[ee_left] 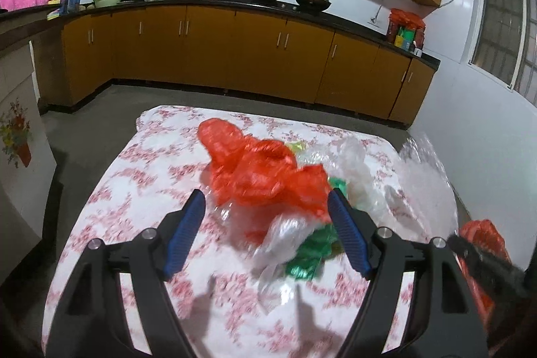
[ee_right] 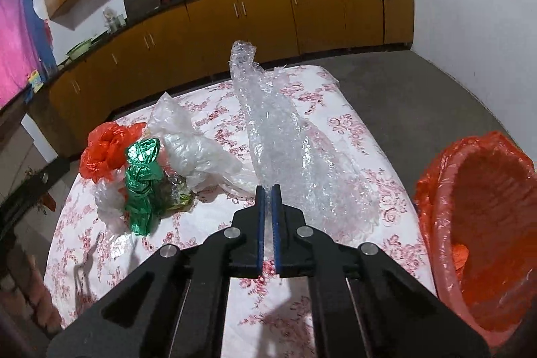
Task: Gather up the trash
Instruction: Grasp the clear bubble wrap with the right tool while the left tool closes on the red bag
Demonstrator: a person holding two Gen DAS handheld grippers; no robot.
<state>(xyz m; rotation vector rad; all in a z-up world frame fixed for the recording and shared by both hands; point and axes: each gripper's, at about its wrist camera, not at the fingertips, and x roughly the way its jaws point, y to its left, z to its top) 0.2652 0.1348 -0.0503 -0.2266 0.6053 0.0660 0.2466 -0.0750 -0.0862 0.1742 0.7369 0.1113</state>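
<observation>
A heap of trash lies on the floral-cloth table (ee_left: 117,190): a red plastic bag (ee_left: 255,170), a green foil wrapper (ee_left: 308,254) and clear plastic bags (ee_left: 352,163). My left gripper (ee_left: 266,203) is open, its blue fingers either side of the red bag, just above the heap. My right gripper (ee_right: 267,190) is shut on a long piece of bubble wrap (ee_right: 282,130), which stands up off the table. The same red bag (ee_right: 107,150), green foil wrapper (ee_right: 142,180) and clear bag (ee_right: 188,140) show left in the right wrist view. The bubble wrap also shows at the right in the left wrist view (ee_left: 419,176).
A bin lined with a red bag (ee_right: 483,223) stands at the table's right edge; it also shows in the left wrist view (ee_left: 483,237). Orange kitchen cabinets (ee_left: 235,56) with a dark counter run behind the table. A white wall (ee_right: 476,32) is to the right.
</observation>
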